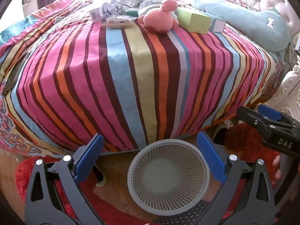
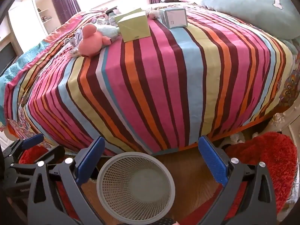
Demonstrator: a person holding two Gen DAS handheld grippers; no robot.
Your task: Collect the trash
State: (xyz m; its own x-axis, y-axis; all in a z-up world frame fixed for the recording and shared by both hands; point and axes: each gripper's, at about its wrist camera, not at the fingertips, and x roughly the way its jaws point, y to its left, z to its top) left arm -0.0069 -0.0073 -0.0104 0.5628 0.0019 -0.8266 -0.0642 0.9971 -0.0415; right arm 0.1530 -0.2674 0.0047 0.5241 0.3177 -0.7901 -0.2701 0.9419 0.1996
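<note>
Striped bedspread (image 1: pixel 142 75), boxes and crumpled paper (image 1: pixel 112 7) far; mesh bin (image 1: pixel 168 180) near on floor; left gripper (image 1: pixel 150 157) and right gripper (image 2: pixel 151 159) spread, empty.

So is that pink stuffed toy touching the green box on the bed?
Apart. In the right wrist view a strip of striped bedspread shows between the pink stuffed toy and the green box. The left wrist view overlaps them, so it cannot settle it.

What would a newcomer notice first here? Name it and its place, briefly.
The boldly striped bedspread fills the middle of both views. At its far edge lie a pink plush toy, a green box and crumpled paper. Below, an empty mesh wastebasket stands on the floor between each open tool's blue fingers.
</note>
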